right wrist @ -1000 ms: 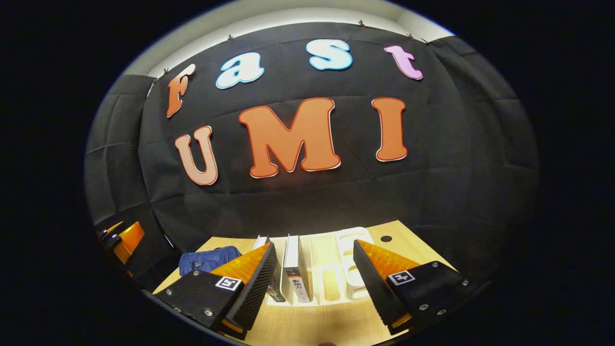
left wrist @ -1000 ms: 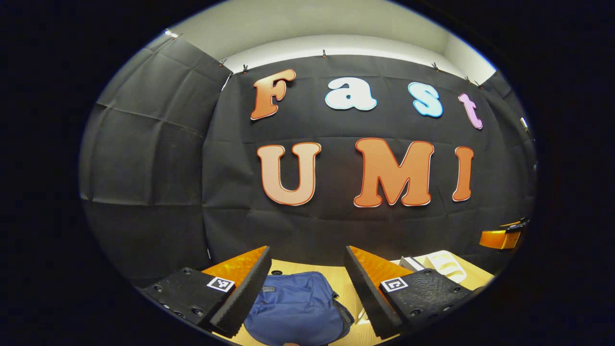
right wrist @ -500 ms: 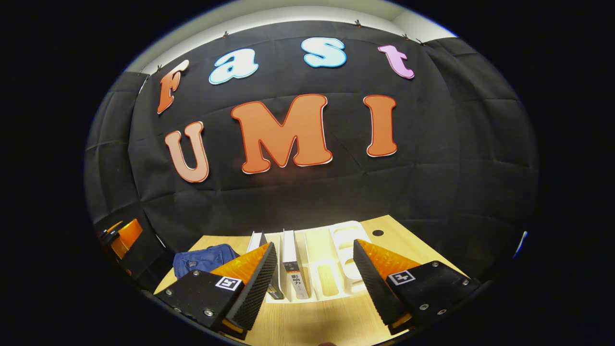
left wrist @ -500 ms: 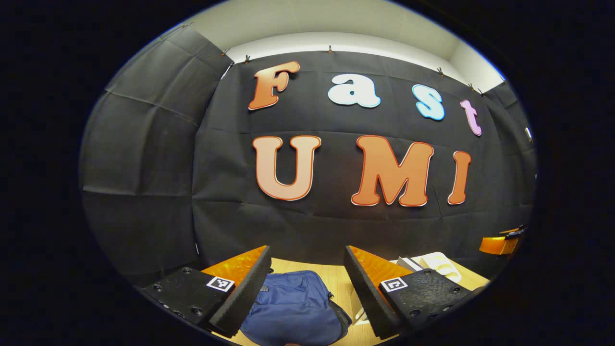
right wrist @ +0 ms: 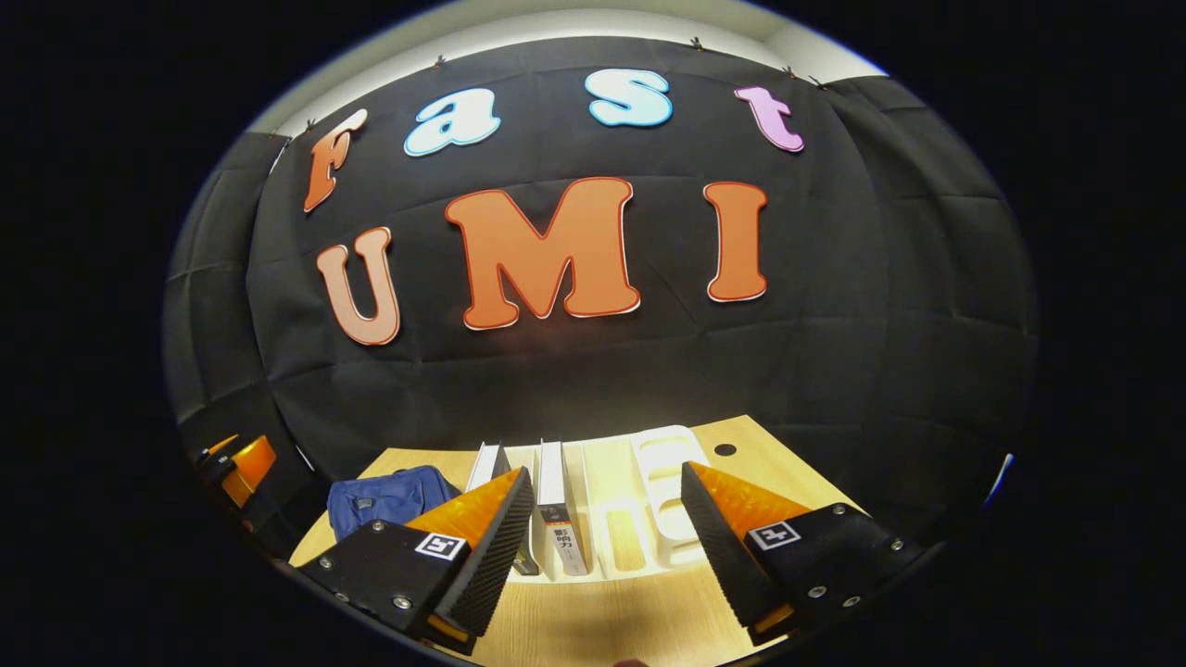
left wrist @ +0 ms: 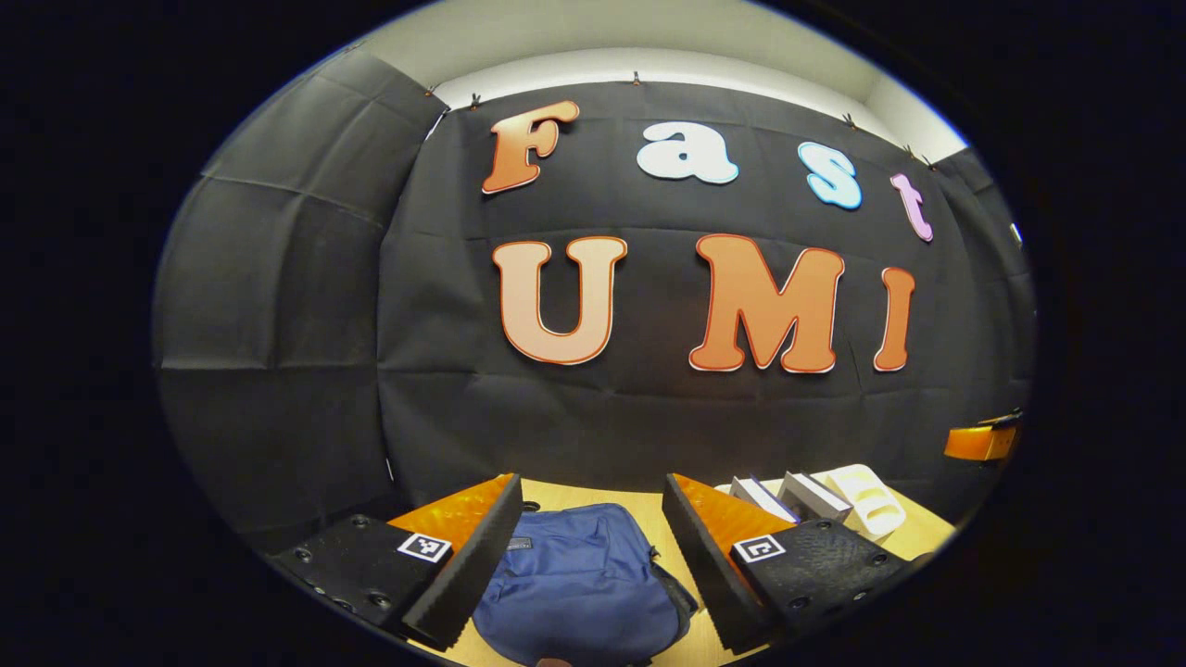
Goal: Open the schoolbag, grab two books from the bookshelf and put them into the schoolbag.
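A blue schoolbag [left wrist: 579, 584] lies flat on the wooden table, seen between the fingers of my left gripper [left wrist: 593, 556], which is open and held above and short of it. In the right gripper view the schoolbag [right wrist: 384, 496] lies at the table's left. A white bookshelf rack [right wrist: 662, 500] stands ahead of my right gripper [right wrist: 607, 547], which is open with nothing between its fingers. Two books stand upright in the rack's left slots: one [right wrist: 556, 514] shows its spine, the other [right wrist: 488, 466] is partly hidden by a finger. The left gripper view has the books [left wrist: 788, 496] and rack [left wrist: 866, 496] at the right.
The wooden table [right wrist: 602, 621] has a small dark hole [right wrist: 725, 450] near its back right corner. The black cloth wall stands just behind the table. The other gripper [right wrist: 232, 463] shows at the far left of the right gripper view, and the other gripper [left wrist: 982, 443] at the far right of the left gripper view.
Both views have tilted down a little, so more of the table shows. In the left gripper view the schoolbag and the books stand higher and fuller in frame.
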